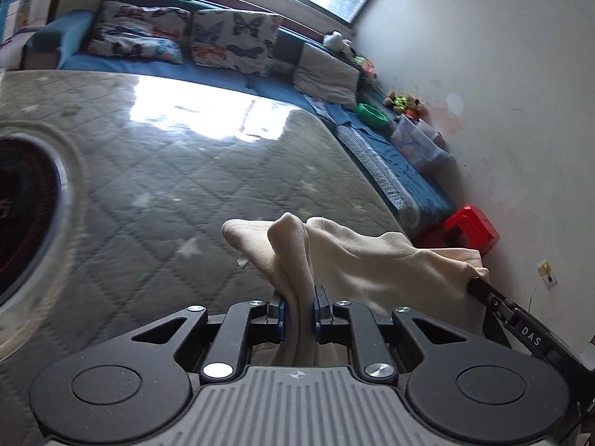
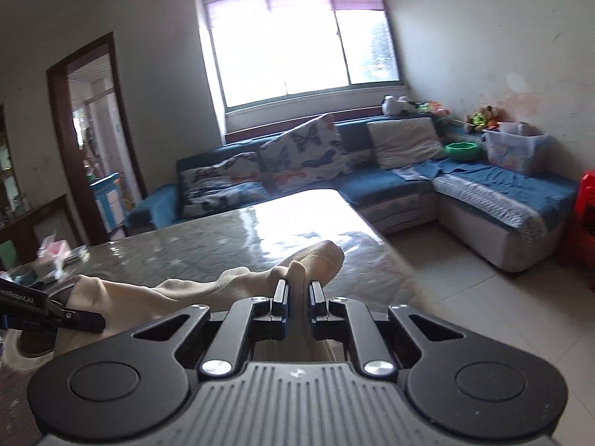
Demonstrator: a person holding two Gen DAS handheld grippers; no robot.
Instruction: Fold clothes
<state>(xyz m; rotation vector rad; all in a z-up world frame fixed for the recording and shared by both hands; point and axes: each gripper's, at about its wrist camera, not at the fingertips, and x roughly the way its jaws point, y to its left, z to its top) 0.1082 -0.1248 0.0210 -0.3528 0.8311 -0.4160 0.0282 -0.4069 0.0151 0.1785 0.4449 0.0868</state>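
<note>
A cream garment (image 1: 372, 260) hangs stretched between my two grippers above the quilted grey table (image 1: 186, 171). My left gripper (image 1: 299, 306) is shut on one bunched edge of it. My right gripper (image 2: 297, 297) is shut on another bunched edge of the same cream garment (image 2: 208, 286). In the left wrist view the right gripper's fingers (image 1: 479, 288) pinch the cloth at the far right. In the right wrist view the left gripper's fingers (image 2: 80, 319) hold the cloth at the far left. The garment's lower part is hidden below both grippers.
A blue corner sofa (image 2: 390, 182) with butterfly pillows (image 2: 297, 156) runs along the window wall. A clear storage box (image 2: 515, 150), a green bowl (image 2: 461, 150) and toys sit on it. A red stool (image 1: 472, 228) stands by the right wall. Clutter (image 2: 52, 256) lies on the table's left end.
</note>
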